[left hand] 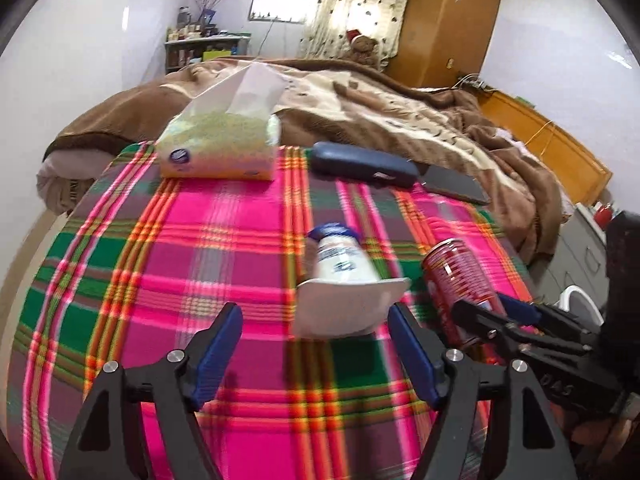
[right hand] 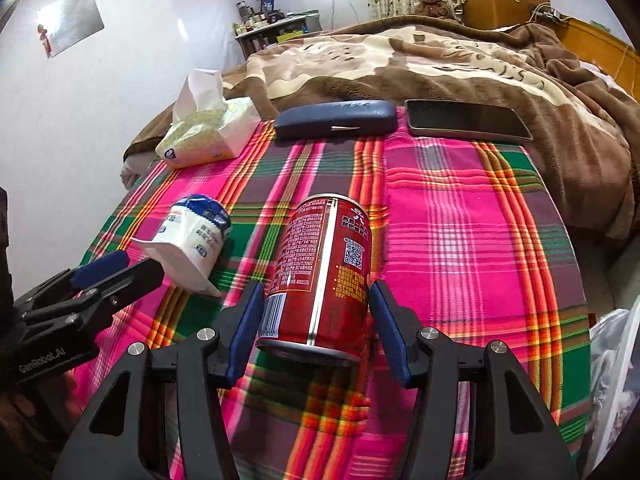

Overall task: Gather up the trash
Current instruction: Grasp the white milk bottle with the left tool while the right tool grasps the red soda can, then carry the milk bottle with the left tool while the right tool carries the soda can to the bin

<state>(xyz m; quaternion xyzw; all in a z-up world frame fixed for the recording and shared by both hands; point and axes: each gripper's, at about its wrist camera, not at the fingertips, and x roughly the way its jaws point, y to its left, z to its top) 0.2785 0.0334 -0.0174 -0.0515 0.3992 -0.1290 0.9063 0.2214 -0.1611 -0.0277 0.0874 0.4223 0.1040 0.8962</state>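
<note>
Nearest the right wrist camera, the right gripper [right hand: 316, 316] has its blue pads on either side of the red can [right hand: 320, 276], which lies tipped on the plaid cloth [right hand: 460, 240]; the pads look to sit against the can's lower sides, so I judge it gripped, though the can still seems to rest on the cloth. In the left wrist view the left gripper [left hand: 316, 344] stands with its fingers apart and nothing between them, just short of the white cup [left hand: 344, 280] with the blue lid, which lies on its side with its torn foil flap toward the gripper. Both pieces of trash are therefore still on the bed: one seized, one only approached, none yet carried off. A crumpled clear bag [right hand: 612, 364] shows at the right edge, perhaps where the trash goes, though I cannot tell. Farther back lie the tissue pack [left hand: 218, 148], the dark glasses case [right hand: 336, 118] and the phone [right hand: 468, 120], which look like belongings to leave, and beyond them the brown blanket [right hand: 420, 60].
</note>
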